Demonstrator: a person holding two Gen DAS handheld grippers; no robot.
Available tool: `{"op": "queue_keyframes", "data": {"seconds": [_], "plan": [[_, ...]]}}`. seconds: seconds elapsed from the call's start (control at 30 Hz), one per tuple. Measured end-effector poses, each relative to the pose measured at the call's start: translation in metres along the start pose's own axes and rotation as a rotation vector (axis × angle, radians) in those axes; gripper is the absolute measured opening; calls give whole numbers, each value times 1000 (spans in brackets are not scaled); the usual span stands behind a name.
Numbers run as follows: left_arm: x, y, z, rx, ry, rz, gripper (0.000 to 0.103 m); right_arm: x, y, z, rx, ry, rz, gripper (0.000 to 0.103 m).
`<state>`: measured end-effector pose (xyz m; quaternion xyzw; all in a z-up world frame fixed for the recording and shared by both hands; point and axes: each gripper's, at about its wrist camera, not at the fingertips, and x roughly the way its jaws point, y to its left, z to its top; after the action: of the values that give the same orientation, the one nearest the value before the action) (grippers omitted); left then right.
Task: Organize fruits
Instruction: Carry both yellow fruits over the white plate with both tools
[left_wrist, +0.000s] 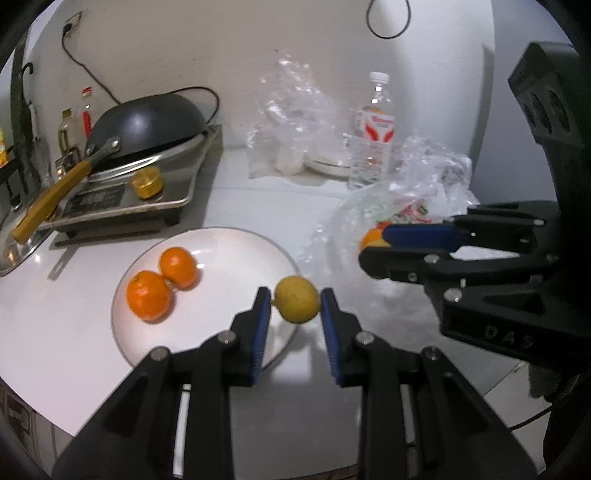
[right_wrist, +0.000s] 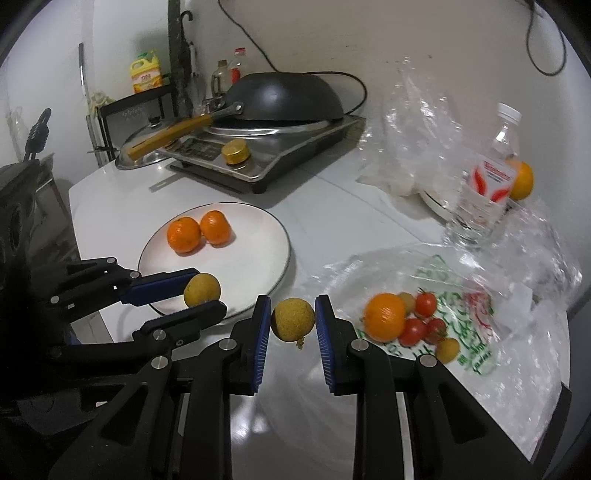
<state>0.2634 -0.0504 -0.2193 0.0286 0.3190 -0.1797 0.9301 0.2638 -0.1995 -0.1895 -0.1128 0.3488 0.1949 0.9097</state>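
My left gripper (left_wrist: 295, 304) is shut on a small yellow fruit (left_wrist: 297, 304) and holds it over the right rim of a white plate (left_wrist: 221, 251). Two oranges (left_wrist: 149, 294) lie on the plate's left side. My right gripper (right_wrist: 291, 319) is shut on a second yellow fruit (right_wrist: 293, 319), held above the table between the plate (right_wrist: 258, 236) and a clear plastic bag (right_wrist: 461, 295). On the bag lie an orange (right_wrist: 384, 316), several cherry tomatoes (right_wrist: 424, 303) and more small yellow fruits (right_wrist: 447, 349). The left gripper (right_wrist: 203, 291) shows in the right wrist view.
An induction cooker (right_wrist: 266, 155) with an upturned black wok (right_wrist: 284, 98) stands at the back left. A water bottle (right_wrist: 487, 177), another orange (right_wrist: 521, 181) and crumpled clear bags (right_wrist: 417, 129) are at the back right. The table's front edge is near.
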Motion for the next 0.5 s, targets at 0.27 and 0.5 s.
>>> {"op": "queue_keyframes", "data": {"seconds": [0.27,0.5], "plan": [[3,34,-8,-37,17,33,28,21,23,13,-30,19,33,26],[8,61,-21,-60,37,77,28,48,44,22,-61,49,68,26]]}}
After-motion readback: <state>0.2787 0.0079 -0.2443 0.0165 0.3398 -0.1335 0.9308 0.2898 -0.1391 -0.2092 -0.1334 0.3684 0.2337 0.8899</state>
